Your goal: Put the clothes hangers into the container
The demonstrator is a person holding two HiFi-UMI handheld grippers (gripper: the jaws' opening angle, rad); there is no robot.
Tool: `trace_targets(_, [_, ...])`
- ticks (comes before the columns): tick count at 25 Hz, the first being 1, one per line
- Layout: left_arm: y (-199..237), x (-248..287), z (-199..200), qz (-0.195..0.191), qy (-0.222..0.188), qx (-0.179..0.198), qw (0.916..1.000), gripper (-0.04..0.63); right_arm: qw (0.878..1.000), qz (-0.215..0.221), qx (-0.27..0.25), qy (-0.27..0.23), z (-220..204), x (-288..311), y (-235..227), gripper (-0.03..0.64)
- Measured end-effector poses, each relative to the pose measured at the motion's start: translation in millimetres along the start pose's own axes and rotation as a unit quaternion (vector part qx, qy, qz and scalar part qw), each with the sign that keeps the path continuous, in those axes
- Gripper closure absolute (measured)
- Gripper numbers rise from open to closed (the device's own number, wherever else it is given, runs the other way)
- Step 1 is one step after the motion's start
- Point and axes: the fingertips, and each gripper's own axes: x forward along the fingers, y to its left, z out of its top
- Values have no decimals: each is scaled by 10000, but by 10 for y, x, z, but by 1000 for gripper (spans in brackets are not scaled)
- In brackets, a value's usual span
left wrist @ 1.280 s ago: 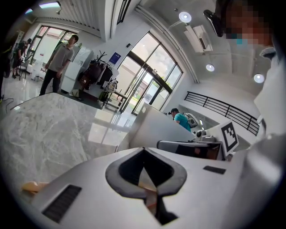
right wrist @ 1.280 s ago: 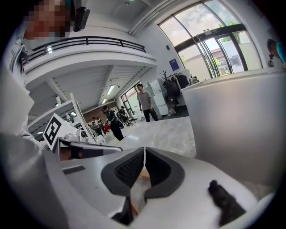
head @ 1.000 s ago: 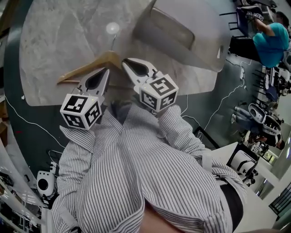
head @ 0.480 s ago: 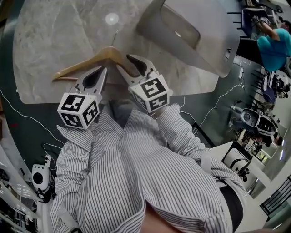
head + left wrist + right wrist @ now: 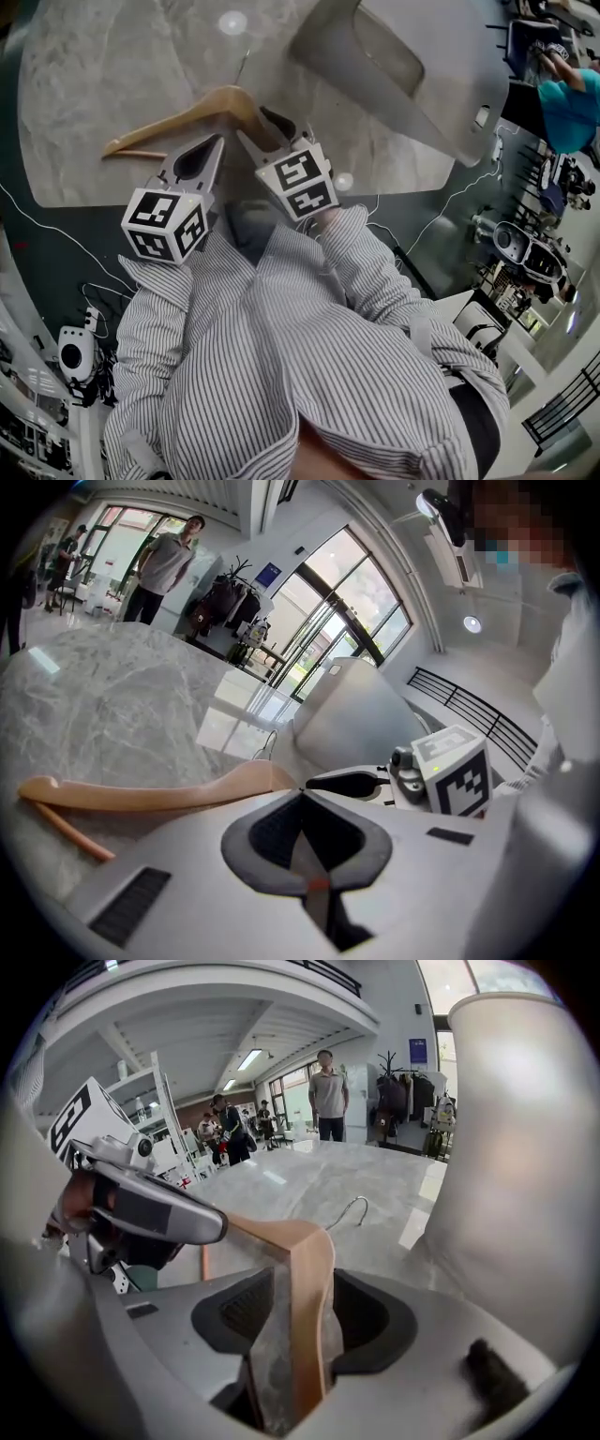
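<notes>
**Wooden hanger sits loose between spread right jaws**

The wooden clothes hanger (image 5: 178,116) rests on the marble table (image 5: 84,66), left of centre in the head view. Its wire hook (image 5: 242,66) points toward the top edge. The grey container (image 5: 422,84) stands at upper right.

The right gripper (image 5: 258,128) has just been opening its jaws. They now stand spread with the hanger's near arm between them, the pads clear of the wood. The left gripper (image 5: 216,142) is pressed together on nothing, just beside the hanger.

The hanger looks light, rigid and smoothly finished, so it is probably slick. A pinch across the thick arm near the neck should balance better than one on the thin hook.
</notes>
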Motion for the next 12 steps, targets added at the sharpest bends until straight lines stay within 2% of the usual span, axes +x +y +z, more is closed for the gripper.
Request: trace_targets(12, [46,13,-56,11,23,-101,9999,586,9992,-121,-54,367,-146,172,-20,420])
